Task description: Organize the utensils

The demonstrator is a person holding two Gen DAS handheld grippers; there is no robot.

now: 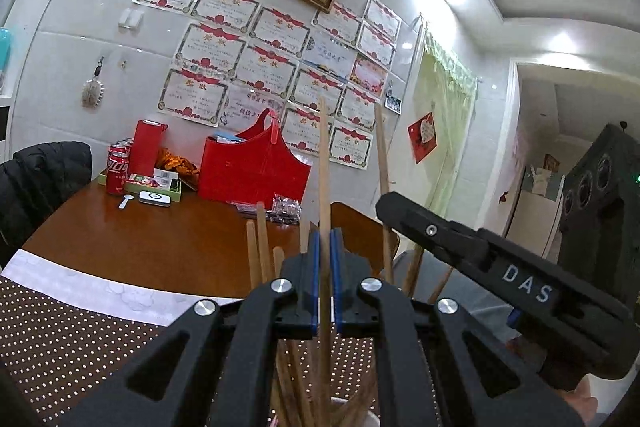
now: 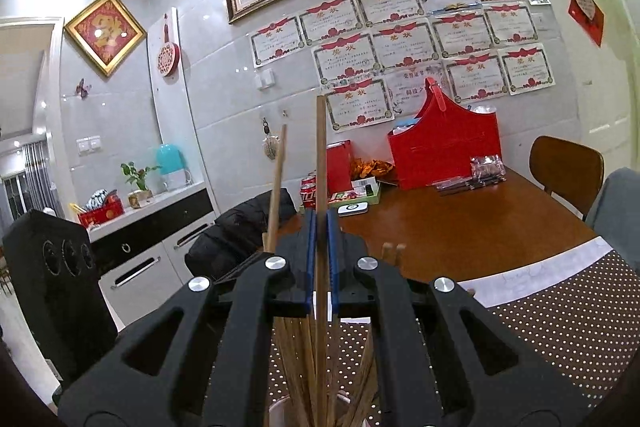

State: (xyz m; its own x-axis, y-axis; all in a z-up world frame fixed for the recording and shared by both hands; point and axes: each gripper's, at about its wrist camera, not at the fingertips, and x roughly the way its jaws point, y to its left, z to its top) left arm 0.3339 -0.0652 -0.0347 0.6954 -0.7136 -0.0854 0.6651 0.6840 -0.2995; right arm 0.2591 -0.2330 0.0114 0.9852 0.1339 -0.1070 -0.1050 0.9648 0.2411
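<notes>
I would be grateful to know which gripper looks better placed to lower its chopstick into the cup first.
Probably either. The left gripper and right gripper each pinch an upright chopstick above the white cup.

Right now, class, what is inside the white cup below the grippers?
The white cup holds many wooden chopsticks standing upright and splayed. Its bottom and the sticks' lower ends are hidden by the gripper fingers.

upright chopsticks [image 1: 256, 251] crowd the left gripper [image 1: 325, 239], table [image 1: 160, 235] beyond bare
</notes>
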